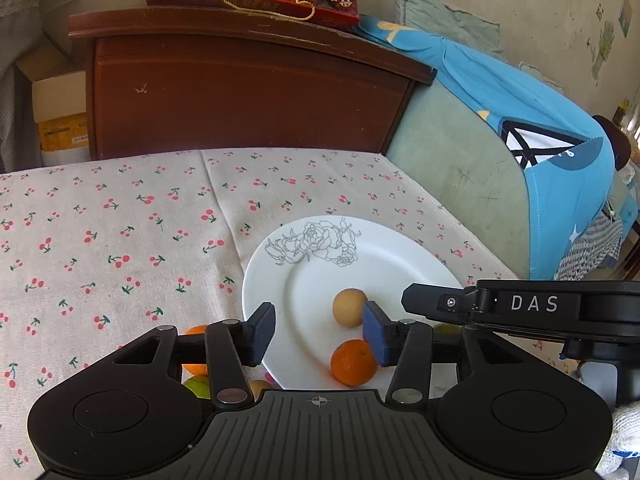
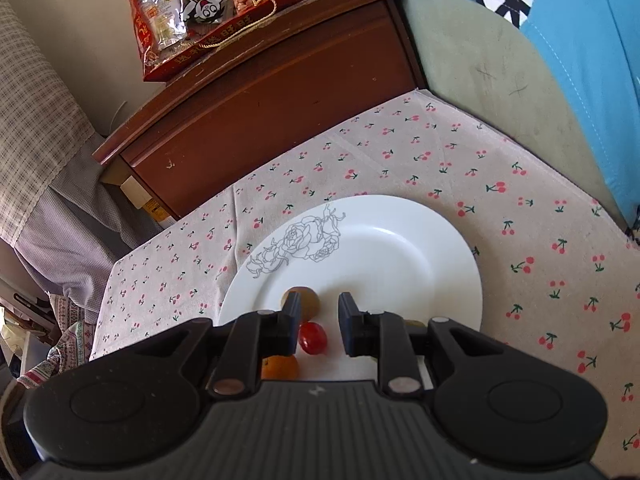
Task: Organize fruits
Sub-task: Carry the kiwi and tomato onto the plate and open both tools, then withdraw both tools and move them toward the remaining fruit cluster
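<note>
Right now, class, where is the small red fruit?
In the right wrist view, the small red fruit lies on the white plate near its front edge, between the brown fruit behind it and the orange in front.

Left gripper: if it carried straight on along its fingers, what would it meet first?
Probably the white plate: the left gripper stands open over it, the tan fruit just inside its right finger. Depth is unclear.

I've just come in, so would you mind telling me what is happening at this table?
A person holding a gripper in each hand is gathering fruit onto a white plate. The left gripper stands open over an orange and a tan fruit on the plate. The right gripper hangs over a small red fruit, gripping nothing. More fruit waits on the cherry-print cloth.
</note>
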The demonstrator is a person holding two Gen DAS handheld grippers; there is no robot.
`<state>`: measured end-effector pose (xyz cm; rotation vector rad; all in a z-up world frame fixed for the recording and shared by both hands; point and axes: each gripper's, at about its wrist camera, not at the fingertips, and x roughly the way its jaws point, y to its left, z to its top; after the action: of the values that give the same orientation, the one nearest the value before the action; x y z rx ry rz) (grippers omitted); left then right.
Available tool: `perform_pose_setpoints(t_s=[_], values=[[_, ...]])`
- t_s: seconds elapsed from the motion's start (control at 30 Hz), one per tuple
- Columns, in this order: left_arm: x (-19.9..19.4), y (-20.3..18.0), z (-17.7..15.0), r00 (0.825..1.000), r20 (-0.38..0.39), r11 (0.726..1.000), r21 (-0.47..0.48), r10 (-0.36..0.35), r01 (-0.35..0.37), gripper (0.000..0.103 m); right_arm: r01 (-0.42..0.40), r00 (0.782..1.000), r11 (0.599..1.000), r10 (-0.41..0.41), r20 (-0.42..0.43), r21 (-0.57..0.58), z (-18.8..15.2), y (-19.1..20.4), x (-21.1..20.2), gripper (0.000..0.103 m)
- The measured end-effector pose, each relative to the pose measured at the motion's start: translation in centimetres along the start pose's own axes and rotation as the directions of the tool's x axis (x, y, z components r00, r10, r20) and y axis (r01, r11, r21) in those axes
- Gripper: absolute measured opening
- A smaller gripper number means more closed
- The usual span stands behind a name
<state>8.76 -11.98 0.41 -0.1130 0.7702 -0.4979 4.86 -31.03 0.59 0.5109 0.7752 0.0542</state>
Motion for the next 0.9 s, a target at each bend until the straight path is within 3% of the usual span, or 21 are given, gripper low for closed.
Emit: perform_pose_setpoints(t_s=[0.3, 0.47, 0.63, 0.9], values=[[-2.9, 0.1, 0.2, 0.999, 0.030, 1.000, 0.012, 0.013, -0.014, 0.050, -0.024, 1.000, 1.000, 0.024, 0.005, 0.011, -0.2, 0.4, -0.7, 0.024], [-4.4, 0.9, -0.5, 0.999, 0.034, 1.000, -0.017, 0.026, -0.025, 0.051, -0.013, 1.000, 0.999, 0.013, 0.001, -0.043, -1.4, 1.7, -1.3, 0.026], [-5.9, 2.4, -1.6, 0.997, 0.042, 0.995, -0.072, 0.066, -0.063, 0.062, -0.014, 1.000, 0.997, 0.014, -0.007, -0.070, -2.8, 2.5, -1.8, 0.030], [-7.3, 3.9, -3.3, 0.995, 0.017, 0.988, -0.121, 0.101, -0.098, 0.067, -0.010, 1.000, 0.996, 0.008, -0.013, -0.087, -5.1, 3.4, -2.5, 0.030]])
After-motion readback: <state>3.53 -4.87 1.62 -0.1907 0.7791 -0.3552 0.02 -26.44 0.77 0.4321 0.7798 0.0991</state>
